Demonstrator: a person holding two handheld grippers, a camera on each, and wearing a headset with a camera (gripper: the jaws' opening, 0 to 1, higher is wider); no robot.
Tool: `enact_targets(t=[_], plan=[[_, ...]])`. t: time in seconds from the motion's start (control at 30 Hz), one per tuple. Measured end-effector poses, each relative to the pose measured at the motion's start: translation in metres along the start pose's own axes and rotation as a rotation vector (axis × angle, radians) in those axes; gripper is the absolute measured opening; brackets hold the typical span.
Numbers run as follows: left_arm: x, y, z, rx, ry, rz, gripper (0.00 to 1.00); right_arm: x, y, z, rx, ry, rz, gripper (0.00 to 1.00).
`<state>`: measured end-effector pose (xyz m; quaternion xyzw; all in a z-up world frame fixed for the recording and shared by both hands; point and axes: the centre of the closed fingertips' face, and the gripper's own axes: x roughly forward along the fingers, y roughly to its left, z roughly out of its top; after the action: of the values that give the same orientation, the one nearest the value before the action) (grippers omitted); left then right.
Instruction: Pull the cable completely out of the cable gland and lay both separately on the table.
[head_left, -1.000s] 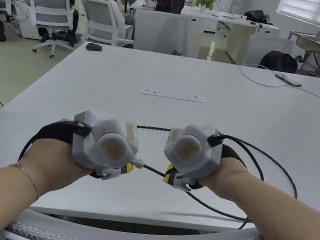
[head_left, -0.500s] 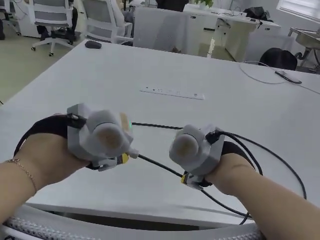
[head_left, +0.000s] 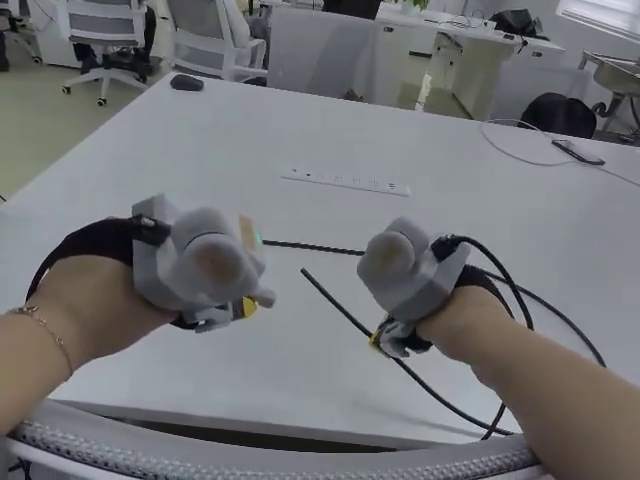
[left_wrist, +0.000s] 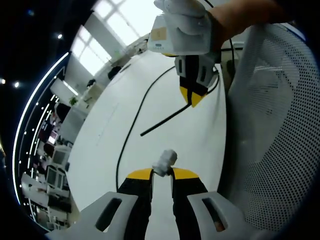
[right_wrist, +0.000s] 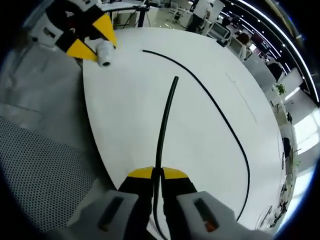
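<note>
My left gripper (left_wrist: 161, 172) is shut on the small white cable gland (left_wrist: 165, 161), which sticks out past its yellow-tipped jaws. In the head view that gripper (head_left: 243, 307) hovers low over the table's near edge with the gland (head_left: 264, 298) at its tip. My right gripper (right_wrist: 156, 172) is shut on the black cable (right_wrist: 165, 117). The cable's free end (head_left: 304, 271) hangs bare between the two grippers, apart from the gland. The rest of the cable (head_left: 530, 300) loops around the right gripper (head_left: 385, 341) and back across the table.
A white power strip (head_left: 345, 183) lies mid-table. A dark mouse (head_left: 186, 83) sits at the far left edge and a phone (head_left: 575, 153) with a white lead at the far right. A mesh chair back (head_left: 250, 455) borders the white table (head_left: 200, 160).
The cable has slid out of the gland: its end, inside the gland before, now hangs free. My right gripper moved right with the cable; the left stayed roughly put.
</note>
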<state>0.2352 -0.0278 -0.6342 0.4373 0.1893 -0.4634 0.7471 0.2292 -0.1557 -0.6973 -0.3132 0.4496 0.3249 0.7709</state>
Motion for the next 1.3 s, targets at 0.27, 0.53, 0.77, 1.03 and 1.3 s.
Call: enact_targets(t=[0.27, 0.53, 0.77, 1.03, 1.3], plan=[[0.004, -0.015, -0.004, 0.027, 0.024, -0.05, 0.15, 0.049, -0.043, 0.006, 0.091, 0.026, 0.002, 0.04], [0.002, -0.018, -0.002, -0.002, 0.01, -0.073, 0.15, 0.05, -0.055, 0.004, 0.173, -0.001, 0.012, 0.24], [0.004, -0.016, 0.005, -0.091, -0.024, -0.135, 0.15, -0.004, -0.032, 0.027, 0.152, -0.14, 0.031, 0.26], [0.021, -0.022, -0.001, -0.144, 0.018, -0.223, 0.15, -0.063, 0.016, 0.012, 0.065, -0.222, 0.045, 0.26], [0.069, -0.041, -0.017, -0.188, 0.118, -0.34, 0.15, -0.086, 0.033, -0.007, 0.057, -0.258, 0.032, 0.27]])
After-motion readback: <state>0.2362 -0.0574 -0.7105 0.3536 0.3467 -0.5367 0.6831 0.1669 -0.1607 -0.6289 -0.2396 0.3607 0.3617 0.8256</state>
